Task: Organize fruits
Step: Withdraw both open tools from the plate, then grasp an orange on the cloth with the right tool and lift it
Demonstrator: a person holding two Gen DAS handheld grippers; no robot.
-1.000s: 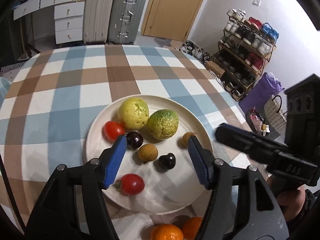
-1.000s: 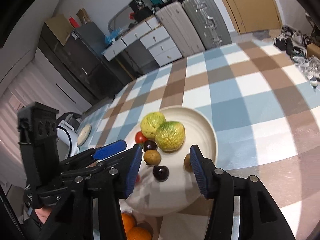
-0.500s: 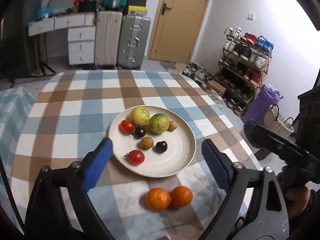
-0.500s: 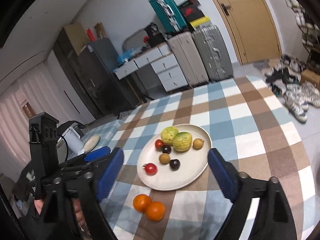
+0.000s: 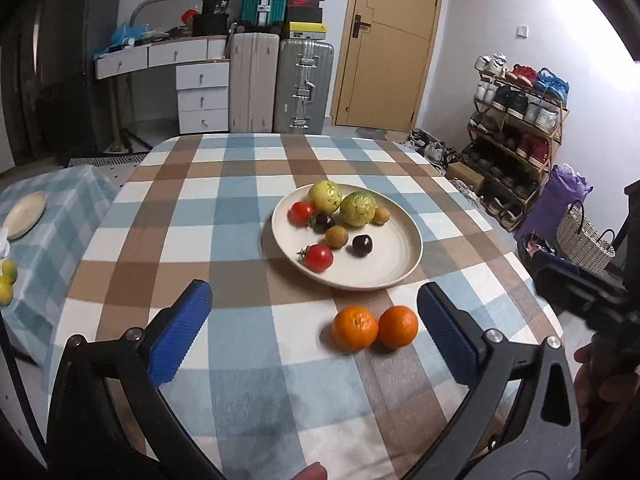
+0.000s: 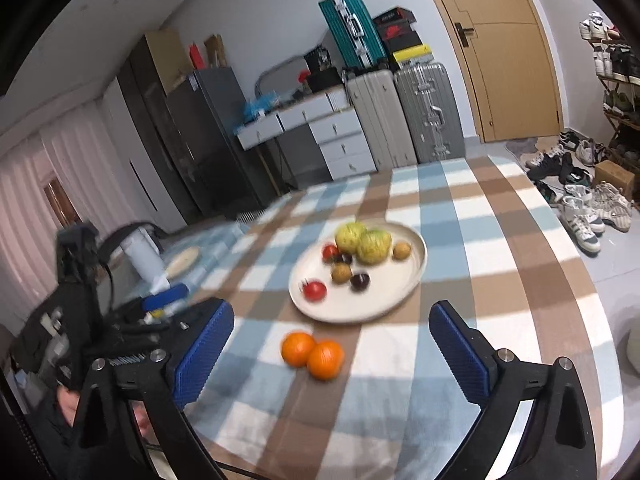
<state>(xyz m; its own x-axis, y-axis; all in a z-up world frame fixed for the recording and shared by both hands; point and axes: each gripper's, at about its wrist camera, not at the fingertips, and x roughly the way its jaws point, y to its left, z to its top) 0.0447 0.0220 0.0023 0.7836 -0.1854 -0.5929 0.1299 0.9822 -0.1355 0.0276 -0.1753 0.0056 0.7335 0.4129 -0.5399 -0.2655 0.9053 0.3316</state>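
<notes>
Here both grippers, left gripper [image 5: 314,330] and right gripper [image 6: 332,354], have just been opening and stand wide, nothing between them. Two oranges [image 5: 374,327] touch near the table's [image 5: 180,216] near edge, just before the plate [image 5: 400,240] of what look like guavas, tomatoes and plums.

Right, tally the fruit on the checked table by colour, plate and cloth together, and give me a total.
Orange: 2, side by side on the cloth
Red: 2, on the plate
Yellow-green: 2, on the plate
Brown: 2, on the plate
Dark purple: 2, on the plate
Total: 10
</notes>
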